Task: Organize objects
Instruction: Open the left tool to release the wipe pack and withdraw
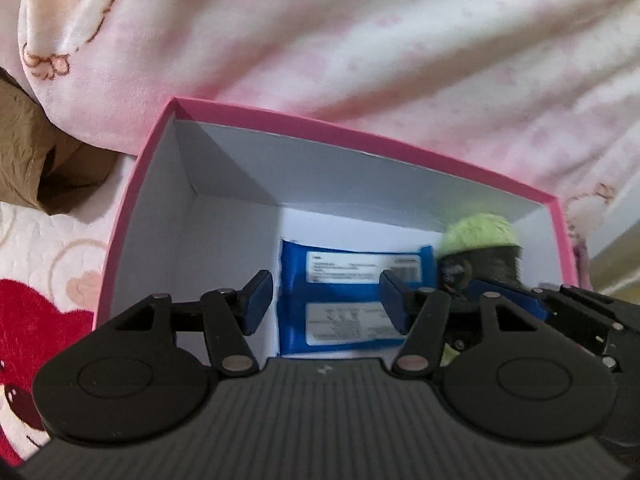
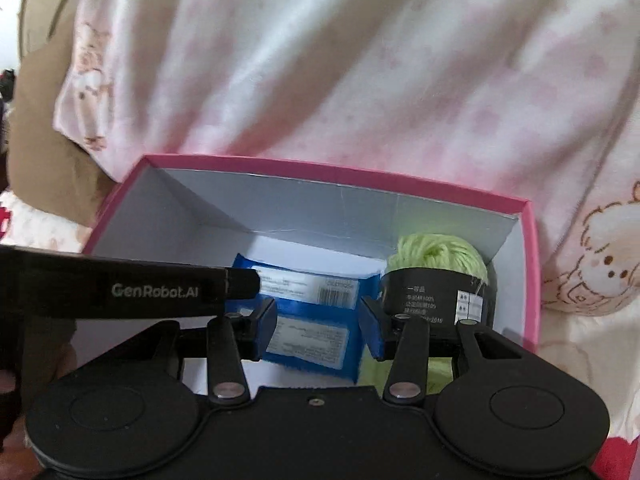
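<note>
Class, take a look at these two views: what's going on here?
A person is tidying things into a pink box on a bed. Two blue packets and a ball of green yarn with a black band already lie inside. The left gripper and the right gripper hang over the packets, jaws apart, holding nothing. A pink blanket lies behind the box.

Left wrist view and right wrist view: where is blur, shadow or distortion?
Left wrist view: the green yarn ball is smeared, the pink box casts a shadow on its left inner wall. Right wrist view: the yarn label reads sharper, the box rim bows from fisheye, the blanket is soft.
</note>
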